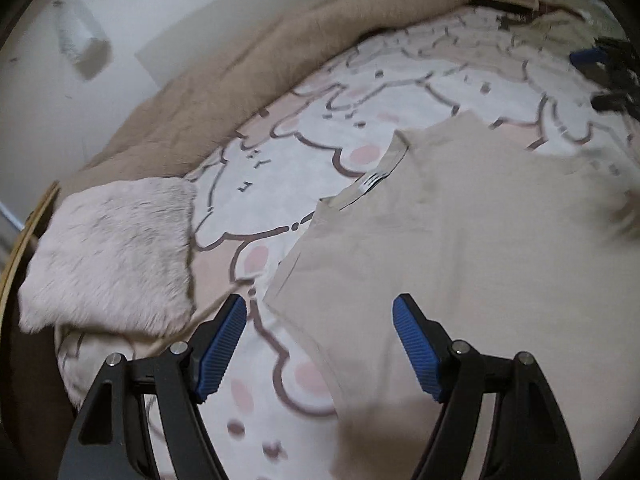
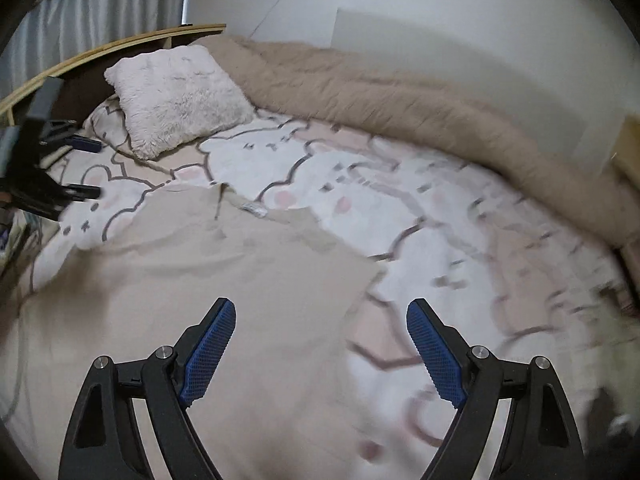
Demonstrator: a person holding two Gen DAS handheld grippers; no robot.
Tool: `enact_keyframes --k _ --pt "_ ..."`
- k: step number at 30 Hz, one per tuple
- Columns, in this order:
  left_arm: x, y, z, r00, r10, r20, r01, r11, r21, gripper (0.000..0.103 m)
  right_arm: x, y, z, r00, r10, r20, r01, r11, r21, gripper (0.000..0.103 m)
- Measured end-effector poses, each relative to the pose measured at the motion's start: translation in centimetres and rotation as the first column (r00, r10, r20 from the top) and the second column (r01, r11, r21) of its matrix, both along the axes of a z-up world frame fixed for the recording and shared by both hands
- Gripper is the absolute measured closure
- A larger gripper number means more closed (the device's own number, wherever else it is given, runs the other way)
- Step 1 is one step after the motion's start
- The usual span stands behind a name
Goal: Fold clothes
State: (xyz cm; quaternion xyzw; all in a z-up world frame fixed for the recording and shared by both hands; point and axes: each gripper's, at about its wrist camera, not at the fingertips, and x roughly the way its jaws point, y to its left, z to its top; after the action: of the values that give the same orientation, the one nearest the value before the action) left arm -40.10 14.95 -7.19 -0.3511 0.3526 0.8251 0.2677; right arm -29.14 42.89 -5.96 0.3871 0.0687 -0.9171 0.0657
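Observation:
A beige T-shirt lies spread flat on the bed, collar and label pointing away. My left gripper is open and empty, hovering above the shirt's left sleeve edge. My right gripper is open and empty, hovering above the shirt's right edge. The right gripper shows at the far right of the left wrist view. The left gripper shows at the left of the right wrist view. Both views are blurred.
The bed has a white and pink cartoon-print sheet. A fluffy pale pillow lies at its head by a wooden headboard. A tan fuzzy blanket is bunched along the wall side.

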Motion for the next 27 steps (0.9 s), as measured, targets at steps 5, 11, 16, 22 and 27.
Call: enact_keyframes --k 5,11,16,22,27 --pt "-5.2 2.9 -4.2 0.997 -0.042 0.072 0.046 0.997 -0.058 0.027 -1.7 -1.6 -7.1 0.991 0.094 0.093 -0.075 0.978 -0.192 0.026" --pt "-9.4 5.4 -6.8 0.981 -0.118 0.155 0.131 0.989 -0.074 0.027 -1.4 -2.7 -13.6 0.96 0.186 0.21 -0.131 0.959 -0.252 0.041" --pt "-13.0 6.3 -8.4 0.966 -0.119 0.231 0.133 0.99 -0.047 0.055 -0.5 -1.8 -14.0 0.966 0.199 0.163 -0.139 0.937 -0.32 0.041" --pt "-14.9 7.3 -10.7 0.959 -0.117 0.258 0.151 0.982 -0.114 0.06 -0.1 -1.9 -14.3 0.965 0.209 0.155 -0.149 0.931 -0.333 0.038" --pt "-16.4 6.8 -10.9 0.969 -0.061 0.24 0.097 0.985 -0.142 0.02 -0.1 -2.5 -14.3 0.96 0.237 0.152 -0.181 0.932 -0.313 0.026"
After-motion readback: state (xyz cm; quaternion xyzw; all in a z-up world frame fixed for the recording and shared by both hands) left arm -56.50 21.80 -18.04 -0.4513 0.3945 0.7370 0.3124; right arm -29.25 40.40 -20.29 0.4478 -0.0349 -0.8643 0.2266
